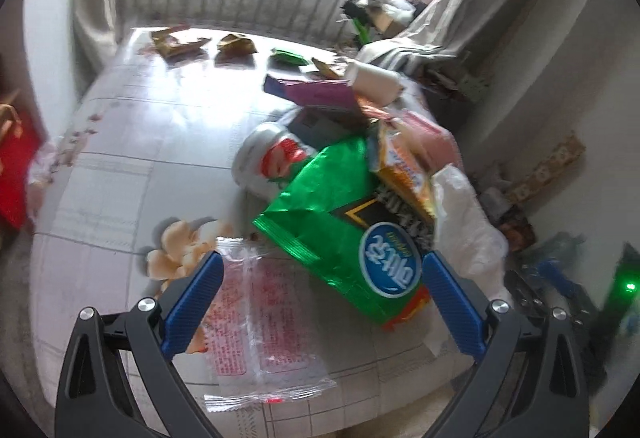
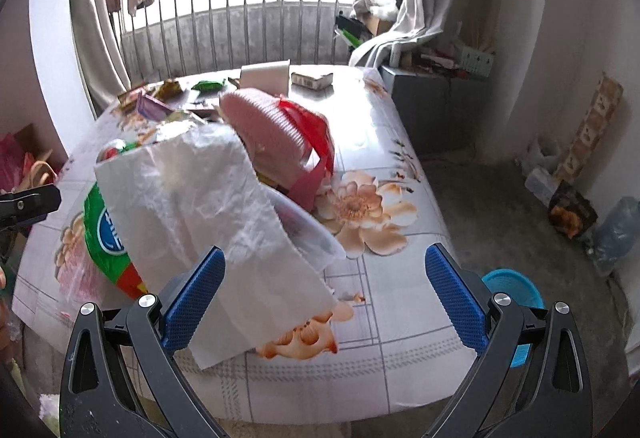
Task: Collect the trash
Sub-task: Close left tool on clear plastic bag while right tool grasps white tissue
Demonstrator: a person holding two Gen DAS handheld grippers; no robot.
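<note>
A heap of trash lies on the flowered table (image 1: 120, 173). In the left wrist view a green snack bag (image 1: 340, 226), a silver can (image 1: 268, 157), an orange packet (image 1: 404, 165), a purple box (image 1: 320, 93) and a clear wrapper (image 1: 260, 330) show. My left gripper (image 1: 322, 302) is open, its fingers either side of the clear wrapper and the green bag's lower end. In the right wrist view a white paper bag (image 2: 216, 222) lies over the green bag (image 2: 104, 238), with a pink basket (image 2: 268, 129) behind. My right gripper (image 2: 324, 298) is open above the white bag's lower end.
More wrappers (image 1: 180, 41) lie at the table's far edge by the window railing. A small box (image 2: 312, 78) and a white card (image 2: 265, 77) stand at the back. A blue bin (image 2: 516, 298) stands on the floor at the right. Clutter lines the right wall (image 2: 572, 197).
</note>
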